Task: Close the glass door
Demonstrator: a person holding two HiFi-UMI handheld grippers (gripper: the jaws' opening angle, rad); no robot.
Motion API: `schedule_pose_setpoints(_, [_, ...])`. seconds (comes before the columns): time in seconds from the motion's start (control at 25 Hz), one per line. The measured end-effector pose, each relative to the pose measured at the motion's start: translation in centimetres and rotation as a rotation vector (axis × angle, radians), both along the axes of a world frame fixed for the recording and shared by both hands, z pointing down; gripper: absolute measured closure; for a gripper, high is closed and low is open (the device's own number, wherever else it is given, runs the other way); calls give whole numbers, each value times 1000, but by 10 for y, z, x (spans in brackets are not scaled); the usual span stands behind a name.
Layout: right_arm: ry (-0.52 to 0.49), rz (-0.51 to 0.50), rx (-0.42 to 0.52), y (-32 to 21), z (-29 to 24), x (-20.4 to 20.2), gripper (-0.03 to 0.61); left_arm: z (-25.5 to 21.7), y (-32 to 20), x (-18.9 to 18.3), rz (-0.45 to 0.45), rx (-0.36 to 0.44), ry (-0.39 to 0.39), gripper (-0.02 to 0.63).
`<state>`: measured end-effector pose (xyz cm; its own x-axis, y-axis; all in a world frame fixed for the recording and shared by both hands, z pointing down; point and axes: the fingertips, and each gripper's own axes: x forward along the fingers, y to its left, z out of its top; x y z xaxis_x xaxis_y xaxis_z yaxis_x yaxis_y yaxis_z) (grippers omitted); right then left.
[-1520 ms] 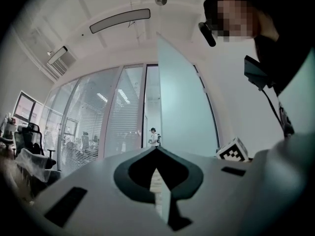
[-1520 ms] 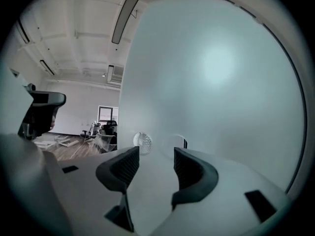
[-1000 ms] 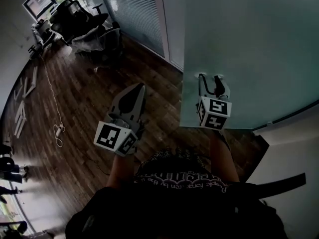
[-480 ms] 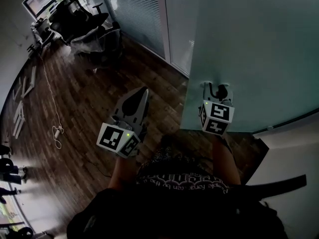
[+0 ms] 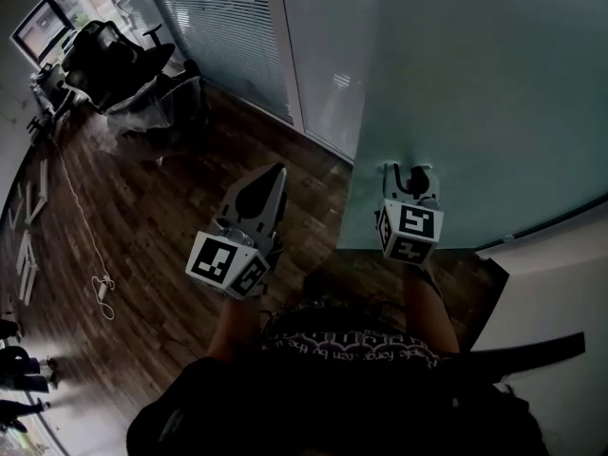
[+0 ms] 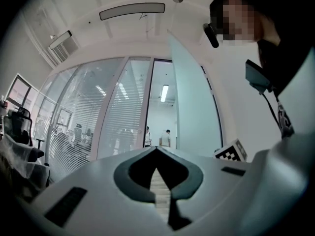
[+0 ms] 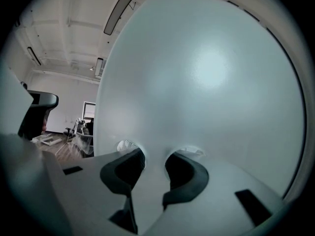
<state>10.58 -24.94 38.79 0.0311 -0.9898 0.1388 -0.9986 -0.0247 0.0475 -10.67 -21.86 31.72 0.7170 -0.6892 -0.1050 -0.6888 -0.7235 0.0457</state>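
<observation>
The frosted glass door [image 5: 475, 93] fills the upper right of the head view and nearly all of the right gripper view [image 7: 206, 82]. My right gripper [image 5: 408, 174] points level at the door's face near its free edge. Its jaws stand partly apart, with their tips against the glass [image 7: 153, 156] and only the door's surface showing between them. My left gripper [image 5: 269, 174] hovers over the wooden floor left of the door's edge, its jaws shut to a point [image 6: 156, 150] and holding nothing. The left gripper view shows the door [image 6: 194, 117] edge-on, standing ajar.
A glass wall with blinds [image 5: 223, 27] runs along the back left. Covered office chairs [image 5: 123, 60] stand before it, and a cable [image 5: 100, 288] lies on the wooden floor. A white wall [image 5: 551, 274] is at the right. Two people [image 6: 167, 136] stand far beyond the doorway.
My right gripper's jaws have narrowed from wide apart and stay at the door's face. Both grippers have moved forward, and the chairs and floor have slid left in the head view.
</observation>
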Motion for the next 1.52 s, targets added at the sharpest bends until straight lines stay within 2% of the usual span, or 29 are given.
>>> schedule_pose_setpoints(0.6, [-3,141,20,-84,3,33,449,-2,-108,10,110,12,4,612])
schedule_pose_setpoints(0.88, [-21,200,-9,-111,1,45,449,1,-141,9,153,12,-4,612])
schedule_pose_setpoints(1.08, [-33,194,29,-132,4,59,449,5,-158,14,161,1,2,612])
schedule_pose_setpoints(1.28, [-34,215,-7,-151,-1,67,449,7,-177,27,162,-8,2,612])
schedule_pose_setpoints(1.52, [-23,233,1,-177,2,83,449,7,-203,45,154,-10,4,612])
